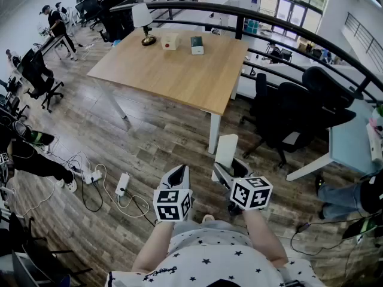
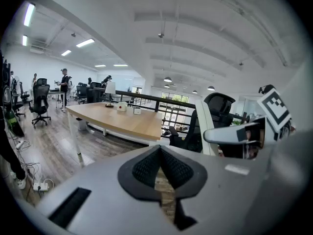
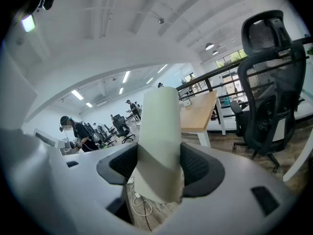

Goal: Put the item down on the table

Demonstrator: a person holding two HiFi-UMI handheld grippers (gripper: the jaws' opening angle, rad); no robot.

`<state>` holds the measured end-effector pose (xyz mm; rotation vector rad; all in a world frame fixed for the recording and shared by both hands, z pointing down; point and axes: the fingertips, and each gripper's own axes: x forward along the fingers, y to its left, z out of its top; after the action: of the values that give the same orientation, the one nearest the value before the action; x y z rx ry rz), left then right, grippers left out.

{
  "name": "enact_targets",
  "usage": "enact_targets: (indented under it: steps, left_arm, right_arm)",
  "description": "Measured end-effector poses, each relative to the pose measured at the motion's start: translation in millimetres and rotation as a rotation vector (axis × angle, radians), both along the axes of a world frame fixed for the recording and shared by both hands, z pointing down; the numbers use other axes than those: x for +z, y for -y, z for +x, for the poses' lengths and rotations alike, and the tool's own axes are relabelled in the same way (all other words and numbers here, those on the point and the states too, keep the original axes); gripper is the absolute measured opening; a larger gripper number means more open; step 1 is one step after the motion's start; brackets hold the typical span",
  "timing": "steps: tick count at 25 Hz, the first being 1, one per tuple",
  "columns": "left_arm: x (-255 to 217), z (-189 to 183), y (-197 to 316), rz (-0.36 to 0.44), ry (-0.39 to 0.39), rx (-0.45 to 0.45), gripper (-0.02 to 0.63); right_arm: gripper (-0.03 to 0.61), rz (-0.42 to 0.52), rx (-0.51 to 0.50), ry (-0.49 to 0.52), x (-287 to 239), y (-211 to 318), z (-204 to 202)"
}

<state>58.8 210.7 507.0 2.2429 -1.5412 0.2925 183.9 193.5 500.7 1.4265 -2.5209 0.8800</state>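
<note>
Right gripper [image 3: 159,163] pinches tall white flat-sided box [image 3: 160,126]. Left gripper [image 2: 160,153] jaws pressed together, empty. Pale wooden table [image 1: 179,73] well apart.

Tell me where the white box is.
Head view, lower centre: the white box sits clamped in the right gripper, over the floor, short of the table.

Cut off by the head view's lower edge: star-print shirt [image 1: 221,263] and forearms [image 1: 157,244]. Hidden behind the right gripper [image 1: 230,171]: lower end of the white box-like item [image 1: 226,149], exact kind unclear. Too small to name on the wooden table [image 1: 179,76]: little boxes [image 1: 170,41] beside the lamp [image 1: 143,23]. Cropped at the right edge: a person's jeans [image 1: 344,197].
</note>
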Motion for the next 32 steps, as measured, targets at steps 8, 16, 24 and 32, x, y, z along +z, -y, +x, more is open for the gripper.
enact_targets:
  steps: [8,16,24,32]
  left_arm:
    - [-1,1,-9,0.002,-0.045,-0.006,0.011]
    - [-1,2,-3,-0.005,-0.057,-0.031,0.011]
    - [8,-11,26,-0.025,-0.078,-0.058,0.011]
    - [10,-47,112,-0.02,-0.087,-0.057,0.011]
  right_arm:
    - [0.268,0.014,-0.021,-0.019,-3,-11,-2]
    - [0.268,0.011,-0.06,-0.029,-7,1,-5]
    - [0.268,-0.011,-0.083,-0.005,-3,36,-20]
    - [0.268,-0.016,-0.075,0.002,-2,122,-55]
